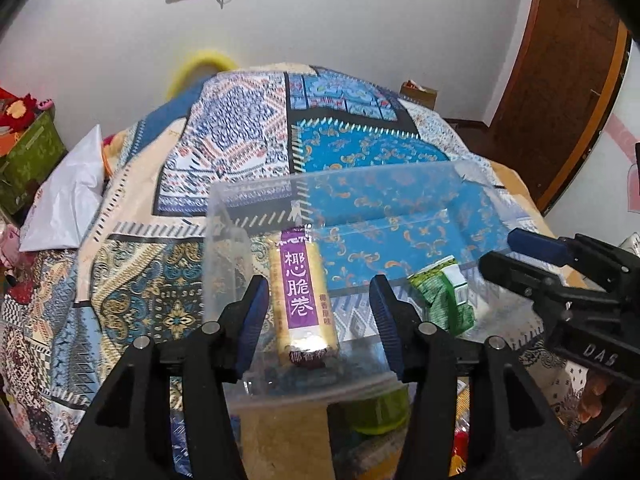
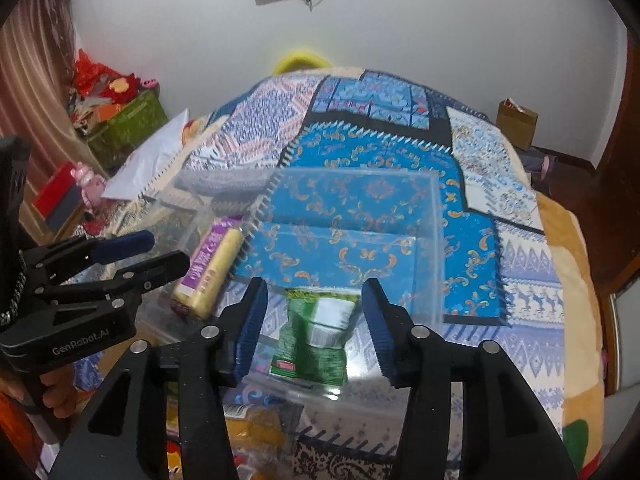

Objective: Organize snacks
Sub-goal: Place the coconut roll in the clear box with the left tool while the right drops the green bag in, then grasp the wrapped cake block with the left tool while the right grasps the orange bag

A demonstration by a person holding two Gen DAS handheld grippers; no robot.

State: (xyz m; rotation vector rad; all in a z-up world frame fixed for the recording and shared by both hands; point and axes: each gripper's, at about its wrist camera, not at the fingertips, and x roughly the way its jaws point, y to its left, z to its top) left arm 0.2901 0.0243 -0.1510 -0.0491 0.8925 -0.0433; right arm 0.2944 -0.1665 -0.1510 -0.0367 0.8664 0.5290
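While both grippers hover at the near rim of the clear plastic bin (image 1: 360, 184), each has one snack straight ahead of it and holds nothing. Seen from the left wrist, the left gripper (image 1: 318, 320) stands spread wide, and the yellow roll pack with the purple label (image 1: 300, 292) lies between and just beyond its fingertips, inside the bin. The pack's long axis runs away from the gripper, nearly in line with the fingers, so the jaws already straddle its narrow width. Off to that gripper's right, further along the bin floor, sits the green snack bag (image 1: 444, 296), with the right gripper reaching in beside it.

From the right wrist, the right gripper (image 2: 314, 320) is likewise spread apart and empty. The green snack bag (image 2: 316, 332) lies directly ahead, centred between the fingers, its length pointing away, crumpled and slightly blurred. Whether either fingertip touches it cannot be told. The yellow roll pack (image 2: 212, 268) lies to this gripper's left, angled, next to the left gripper (image 2: 160, 256).

My judgement: the left is nearer the roll pack, the right nearer the green bag. The bin rests on a patterned bedspread (image 2: 520, 280); more packets lie below the grippers, outside the near rim of the bin, too indistinct to name.
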